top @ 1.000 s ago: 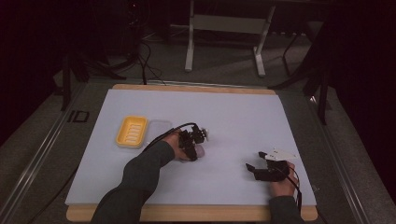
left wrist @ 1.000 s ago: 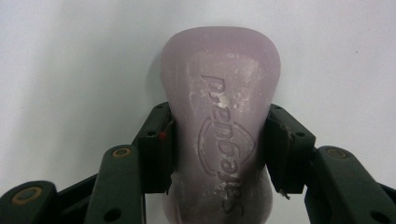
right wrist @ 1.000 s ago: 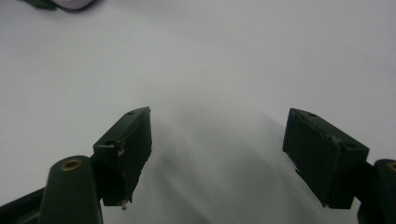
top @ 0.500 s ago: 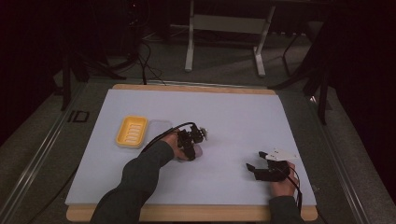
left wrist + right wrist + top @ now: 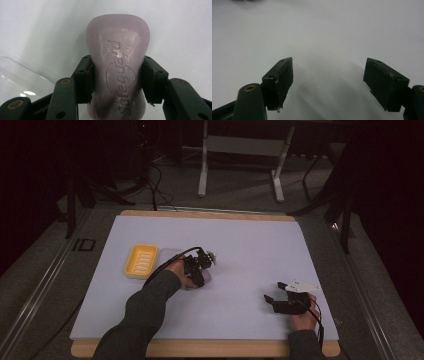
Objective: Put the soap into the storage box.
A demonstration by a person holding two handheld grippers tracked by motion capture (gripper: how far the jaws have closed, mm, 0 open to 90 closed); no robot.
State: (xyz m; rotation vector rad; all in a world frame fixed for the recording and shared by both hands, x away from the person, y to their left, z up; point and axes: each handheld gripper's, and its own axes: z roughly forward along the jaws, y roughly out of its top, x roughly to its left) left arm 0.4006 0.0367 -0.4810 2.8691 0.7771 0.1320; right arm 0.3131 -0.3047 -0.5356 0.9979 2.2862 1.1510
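A pale lilac, waisted bar of soap with embossed lettering (image 5: 117, 67) is clamped at its narrow middle between the pads of the left gripper (image 5: 117, 80), low over the white table sheet (image 5: 250, 250) and just beside a yellow ribbed plastic soap dish (image 5: 140, 260). A clear plastic lid (image 5: 17, 77) is seen at the left. The right gripper (image 5: 328, 82) is held wide apart over bare sheet, with nothing between its pads. The grip should be kept square and gentle, since a slick bar can be squeezed out.

Pale lilac soap bar (image 5: 117, 67) (embossed lettering), black fingers (image 5: 83, 80), yellow ribbed dish (image 5: 140, 260), white tabletop (image 5: 260, 250).
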